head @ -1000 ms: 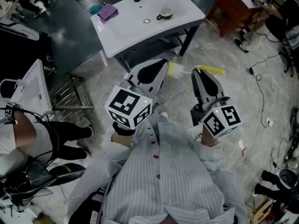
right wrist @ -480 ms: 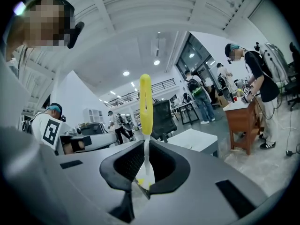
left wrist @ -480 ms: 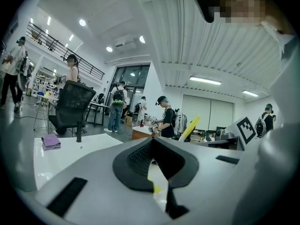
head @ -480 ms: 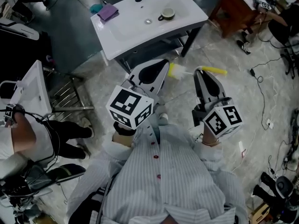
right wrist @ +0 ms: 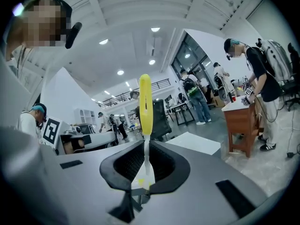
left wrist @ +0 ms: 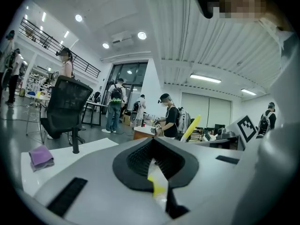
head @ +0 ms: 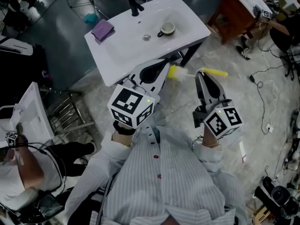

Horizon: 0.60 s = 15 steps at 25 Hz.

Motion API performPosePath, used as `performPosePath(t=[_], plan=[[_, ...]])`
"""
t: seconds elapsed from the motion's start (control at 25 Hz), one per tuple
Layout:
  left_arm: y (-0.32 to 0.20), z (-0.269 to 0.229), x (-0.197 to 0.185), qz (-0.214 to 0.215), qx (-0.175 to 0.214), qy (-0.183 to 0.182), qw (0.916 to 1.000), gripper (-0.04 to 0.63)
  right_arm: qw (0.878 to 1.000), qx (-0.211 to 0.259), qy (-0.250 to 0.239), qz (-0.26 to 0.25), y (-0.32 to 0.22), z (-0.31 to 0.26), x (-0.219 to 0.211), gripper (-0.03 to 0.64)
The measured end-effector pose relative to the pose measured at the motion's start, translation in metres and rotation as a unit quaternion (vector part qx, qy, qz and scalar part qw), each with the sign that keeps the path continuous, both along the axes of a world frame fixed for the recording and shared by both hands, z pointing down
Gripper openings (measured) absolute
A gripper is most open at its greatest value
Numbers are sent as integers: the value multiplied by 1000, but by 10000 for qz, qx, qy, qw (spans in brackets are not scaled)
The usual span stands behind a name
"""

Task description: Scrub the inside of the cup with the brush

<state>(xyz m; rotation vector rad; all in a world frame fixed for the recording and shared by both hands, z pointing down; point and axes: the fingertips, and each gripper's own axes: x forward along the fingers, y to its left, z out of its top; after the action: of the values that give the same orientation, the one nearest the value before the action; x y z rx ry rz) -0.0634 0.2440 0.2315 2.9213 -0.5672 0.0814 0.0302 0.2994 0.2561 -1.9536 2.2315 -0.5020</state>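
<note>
My right gripper (head: pixel 202 75) pinches the brush (head: pixel 213 71); my left gripper (head: pixel 164 65) has its jaws pressed together. The cup (head: pixel 166 29) sits in the far sink (head: pixel 190 17).

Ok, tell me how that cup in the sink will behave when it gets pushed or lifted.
The cup looks squat and stands upright, so it probably won't tip easily. The sink is smooth and glossy, so a push from the brush may slide it. It looks ceramic: likely rigid, fairly heavy for its size, and chippable.
</note>
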Motion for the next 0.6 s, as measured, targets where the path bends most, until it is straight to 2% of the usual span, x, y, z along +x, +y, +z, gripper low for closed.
performPosePath(t=[0.32, 0.6], plan=[[-91, -1, 18, 198, 31, -2, 9998, 9, 9995, 27, 8, 323, -84, -4, 23, 57], [-134, 14, 16, 331, -112, -36, 9994, 9, 9986, -45, -24, 531, -125, 8, 26, 57]])
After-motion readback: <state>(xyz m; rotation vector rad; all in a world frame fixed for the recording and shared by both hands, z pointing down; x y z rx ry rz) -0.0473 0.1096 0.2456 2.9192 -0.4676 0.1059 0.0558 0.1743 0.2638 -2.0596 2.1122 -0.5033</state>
